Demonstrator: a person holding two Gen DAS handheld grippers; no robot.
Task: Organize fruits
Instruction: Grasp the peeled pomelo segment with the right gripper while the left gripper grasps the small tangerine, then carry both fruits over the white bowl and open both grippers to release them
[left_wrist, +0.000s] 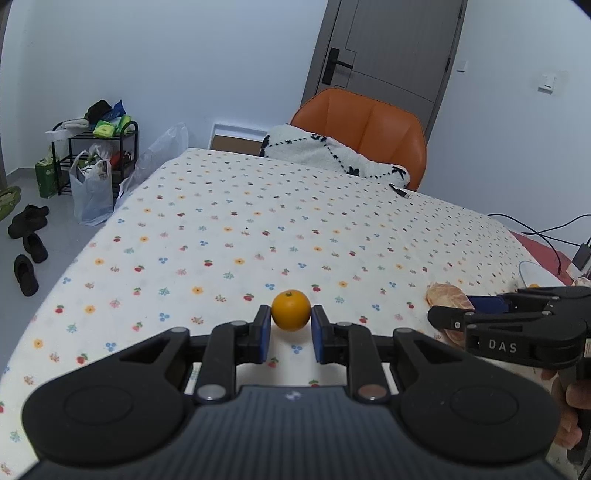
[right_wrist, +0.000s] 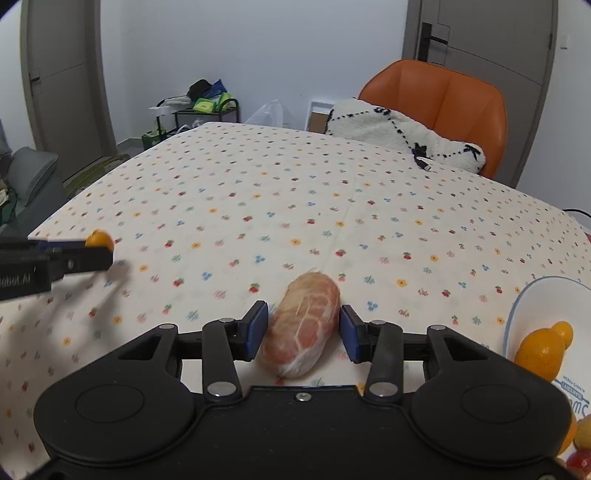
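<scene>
On the table (right_wrist: 332, 177): small orange (left_wrist: 290, 309) to the left, between the left gripper's (left_wrist: 290, 326) pads; peeled segment (right_wrist: 303, 325) to the right, between the right gripper's (right_wrist: 303, 330) pads. Further right, bowl (right_wrist: 532, 295) holding fruit. Behind the table, chair (right_wrist: 443, 99) bearing a cushion (right_wrist: 399, 133).
</scene>
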